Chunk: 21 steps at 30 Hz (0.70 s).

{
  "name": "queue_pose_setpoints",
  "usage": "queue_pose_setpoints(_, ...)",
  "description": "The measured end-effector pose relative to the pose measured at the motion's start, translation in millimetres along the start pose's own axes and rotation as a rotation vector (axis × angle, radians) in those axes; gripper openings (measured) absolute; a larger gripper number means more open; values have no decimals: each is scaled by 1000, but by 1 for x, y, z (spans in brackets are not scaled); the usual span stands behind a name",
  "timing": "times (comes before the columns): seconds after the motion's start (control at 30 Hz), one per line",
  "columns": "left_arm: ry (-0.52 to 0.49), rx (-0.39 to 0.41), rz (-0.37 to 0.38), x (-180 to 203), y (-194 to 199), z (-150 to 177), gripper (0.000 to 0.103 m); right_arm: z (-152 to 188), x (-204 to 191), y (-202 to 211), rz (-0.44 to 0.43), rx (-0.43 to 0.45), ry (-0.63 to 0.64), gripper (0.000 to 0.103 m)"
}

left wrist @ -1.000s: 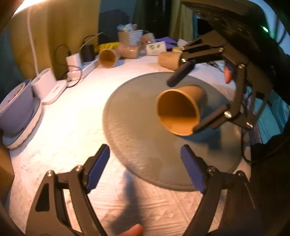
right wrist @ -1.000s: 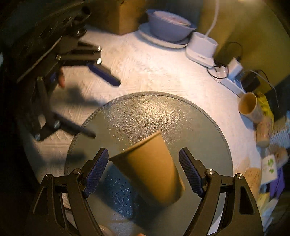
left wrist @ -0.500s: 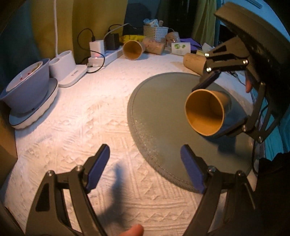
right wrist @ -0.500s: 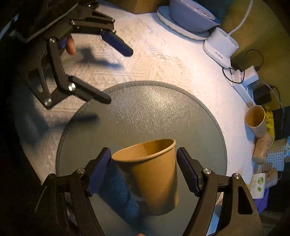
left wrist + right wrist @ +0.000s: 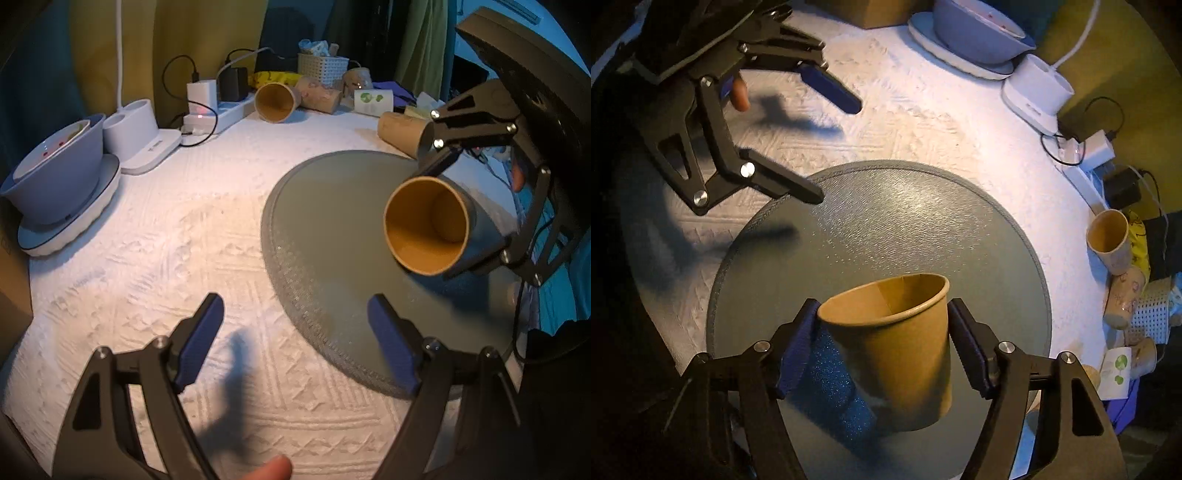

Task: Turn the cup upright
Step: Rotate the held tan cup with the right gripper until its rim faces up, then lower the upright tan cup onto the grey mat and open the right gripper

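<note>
A brown paper cup (image 5: 901,350) sits between the pads of my right gripper (image 5: 882,332), which is shut on it and holds it above the round grey mat (image 5: 886,206). In the right wrist view its mouth faces up and away from me. In the left wrist view the cup (image 5: 428,225) hangs over the mat (image 5: 332,240) with its open mouth turned toward that camera, the right gripper (image 5: 458,218) around it. My left gripper (image 5: 295,332) is open and empty, over the white cloth at the mat's near edge; it also shows in the right wrist view (image 5: 834,144).
A grey bowl on a white plate (image 5: 55,177) and a white stand (image 5: 136,133) sit at the left. A power strip with chargers (image 5: 210,107), several other paper cups (image 5: 275,101) and a white basket (image 5: 321,68) line the back edge.
My right gripper has closed on the cup and turned it from lying tilted to mouth-up. My left gripper has drawn back off the mat toward the cloth.
</note>
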<state>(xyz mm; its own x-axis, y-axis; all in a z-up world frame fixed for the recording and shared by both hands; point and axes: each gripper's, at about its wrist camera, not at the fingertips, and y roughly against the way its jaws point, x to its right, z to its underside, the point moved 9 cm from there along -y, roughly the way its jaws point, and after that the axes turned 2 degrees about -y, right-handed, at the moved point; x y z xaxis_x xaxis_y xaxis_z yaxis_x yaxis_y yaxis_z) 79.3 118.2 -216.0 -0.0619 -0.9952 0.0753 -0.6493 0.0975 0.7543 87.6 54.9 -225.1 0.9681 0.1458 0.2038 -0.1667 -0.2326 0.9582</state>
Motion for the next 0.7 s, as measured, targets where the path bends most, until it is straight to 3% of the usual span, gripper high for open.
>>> queue_pose_setpoints(0.17, 25, 33, 7, -2, 4, -4, 82, -2, 18, 13, 51, 98, -112, 73)
queue_pose_setpoints(0.3, 83, 62, 3, -11, 6, -8, 82, 1, 43, 26, 154, 251, -284, 73)
queue_pose_setpoints(0.53, 163, 87, -13, -23, 8, -10, 82, 25, 76, 39, 183, 505, -652, 73)
queue_pose_setpoints(0.7, 186, 101, -19, -25, 9, -11, 82, 42, 77, 52, 195, 618, -809, 73)
